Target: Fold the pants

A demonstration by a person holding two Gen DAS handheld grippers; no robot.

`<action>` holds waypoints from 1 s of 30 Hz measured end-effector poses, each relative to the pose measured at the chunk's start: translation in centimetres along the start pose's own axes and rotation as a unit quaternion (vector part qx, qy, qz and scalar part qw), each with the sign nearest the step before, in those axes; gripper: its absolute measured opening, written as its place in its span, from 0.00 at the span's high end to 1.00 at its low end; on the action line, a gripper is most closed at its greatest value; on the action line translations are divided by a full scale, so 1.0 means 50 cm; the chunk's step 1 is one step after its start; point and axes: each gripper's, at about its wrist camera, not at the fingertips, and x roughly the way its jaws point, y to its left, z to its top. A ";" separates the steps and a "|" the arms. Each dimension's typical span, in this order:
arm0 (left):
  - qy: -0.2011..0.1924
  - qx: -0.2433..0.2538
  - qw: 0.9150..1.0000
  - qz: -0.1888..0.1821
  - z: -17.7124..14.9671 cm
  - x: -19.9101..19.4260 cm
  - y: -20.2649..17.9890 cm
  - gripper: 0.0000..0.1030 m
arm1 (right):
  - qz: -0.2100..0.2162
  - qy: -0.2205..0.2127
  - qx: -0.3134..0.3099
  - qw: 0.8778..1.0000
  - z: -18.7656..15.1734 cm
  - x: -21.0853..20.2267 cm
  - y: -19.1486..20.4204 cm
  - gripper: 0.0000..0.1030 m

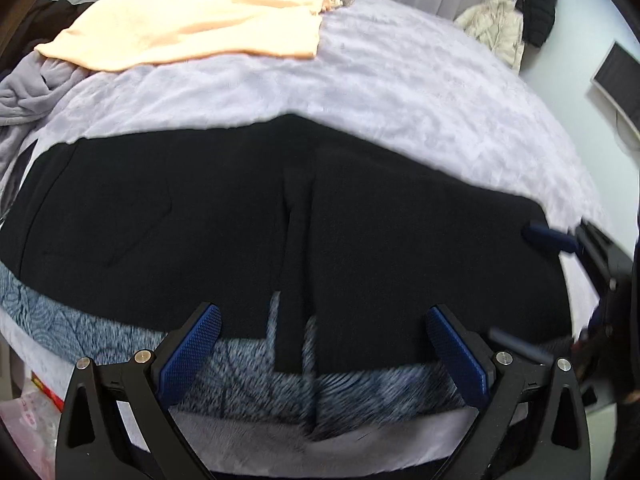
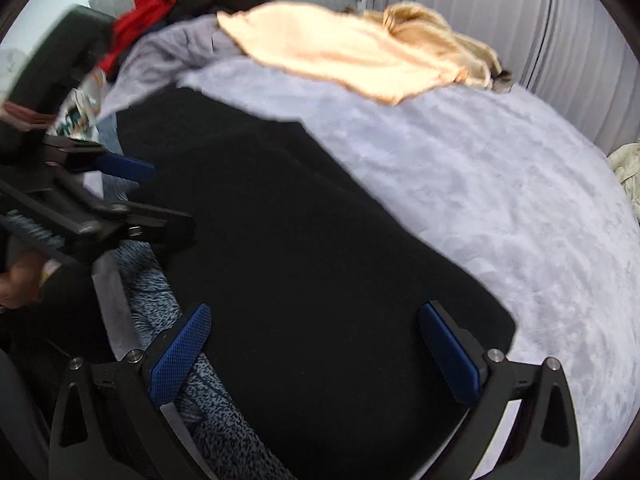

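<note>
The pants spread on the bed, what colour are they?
Plain black pants, clearest in the left wrist view.

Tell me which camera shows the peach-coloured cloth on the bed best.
The left wrist view. There the peach cloth lies sharp and almost whole at the far end of the bed, beyond the black pants. The right wrist view shows the same cloth too, but blurred.

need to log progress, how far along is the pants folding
Done: the black pants lie spread flat on the lilac blanket, legs side by side. In hand: nothing; the left hand-held gripper and the right hand-held gripper hover open at the near edge. Left: every fold.
</note>
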 end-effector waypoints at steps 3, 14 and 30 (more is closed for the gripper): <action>-0.017 -0.015 1.000 0.003 -0.014 -0.027 0.019 0.00 | 0.005 0.006 -0.002 1.000 0.032 -0.008 0.019 0.00; 0.010 -0.103 0.995 -0.001 -0.018 -0.021 0.115 0.00 | 0.072 0.037 -0.063 0.995 0.133 0.095 0.098 0.00; -0.038 -0.186 0.979 0.080 -0.021 -0.048 0.278 0.00 | 0.107 0.022 -0.031 0.994 0.248 0.143 0.123 0.00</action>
